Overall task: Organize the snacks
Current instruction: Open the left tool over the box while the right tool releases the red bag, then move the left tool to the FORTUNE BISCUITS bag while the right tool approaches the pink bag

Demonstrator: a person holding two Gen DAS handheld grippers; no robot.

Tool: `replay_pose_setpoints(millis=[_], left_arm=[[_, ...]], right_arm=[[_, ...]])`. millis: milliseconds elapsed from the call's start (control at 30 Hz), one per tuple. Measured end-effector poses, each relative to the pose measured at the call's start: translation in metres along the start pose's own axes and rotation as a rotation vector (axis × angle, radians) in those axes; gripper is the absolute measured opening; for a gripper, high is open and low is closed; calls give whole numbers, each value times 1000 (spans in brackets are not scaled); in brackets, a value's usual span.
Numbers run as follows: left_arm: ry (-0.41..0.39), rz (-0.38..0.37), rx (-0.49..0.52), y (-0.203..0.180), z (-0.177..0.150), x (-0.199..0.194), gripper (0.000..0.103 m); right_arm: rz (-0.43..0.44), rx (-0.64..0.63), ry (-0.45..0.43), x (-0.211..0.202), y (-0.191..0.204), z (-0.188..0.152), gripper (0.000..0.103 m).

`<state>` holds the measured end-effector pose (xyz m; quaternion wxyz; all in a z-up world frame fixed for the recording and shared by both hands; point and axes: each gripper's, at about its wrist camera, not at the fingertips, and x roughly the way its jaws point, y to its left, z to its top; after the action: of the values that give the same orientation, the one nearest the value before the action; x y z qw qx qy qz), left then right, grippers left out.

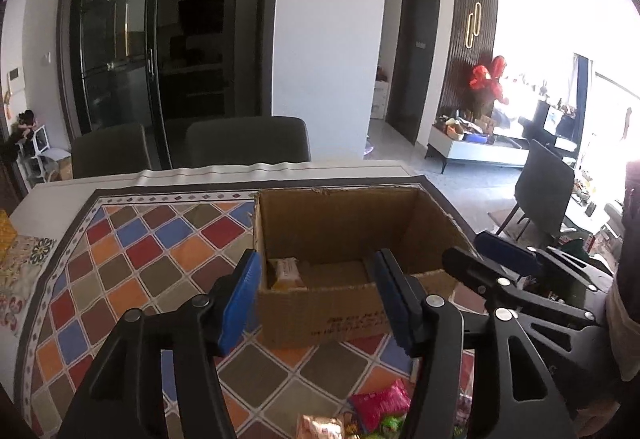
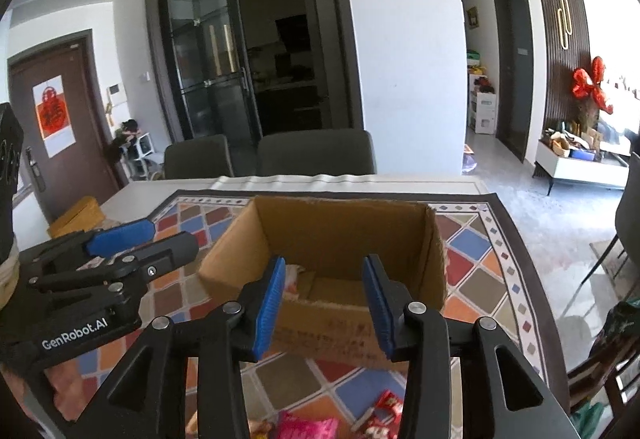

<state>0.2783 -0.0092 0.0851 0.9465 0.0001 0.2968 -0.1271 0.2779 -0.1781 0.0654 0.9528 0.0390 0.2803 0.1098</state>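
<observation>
Both tools are hanging above the table with nothing between their blue pads. The left gripper (image 1: 316,303) is standing wide open and holding nothing; the right gripper (image 2: 326,303) is also spread apart and empty, a little less wide by the look of it.

Just ahead of both sets of fingers, the cardboard box (image 1: 340,239) is sitting upright on the patterned cloth (image 1: 152,259), its top open. One pale snack packet (image 1: 286,271) is lying on the box floor, toward the left gripper's left finger.

The loose snacks are lying below and behind the fingertips, at the near edge of each view — a pink packet (image 1: 382,405) under the left gripper's right finger, with a peach-coloured one (image 1: 320,429) beside it. In the right wrist view a pink packet (image 2: 308,427) and a small red pack (image 2: 390,405) are showing between the fingers' bases.

These packets are likely light, soft and crinkly, with slick film that could slide or buckle under a hard squeeze, and the contents may crush. Taking hold across a flat middle or a sealed edge seems safest — with a gentle pinch. The box looks stiff but light, so a nudge would probably shift it.
</observation>
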Motion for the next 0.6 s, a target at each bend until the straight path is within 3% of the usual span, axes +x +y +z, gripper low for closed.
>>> replay_pose_setpoints(millis=[600], left_arm=[[-18,13,-8,4,-71,-56,62]], right_arm=[[29,-56,7,-44,27,-52,46]])
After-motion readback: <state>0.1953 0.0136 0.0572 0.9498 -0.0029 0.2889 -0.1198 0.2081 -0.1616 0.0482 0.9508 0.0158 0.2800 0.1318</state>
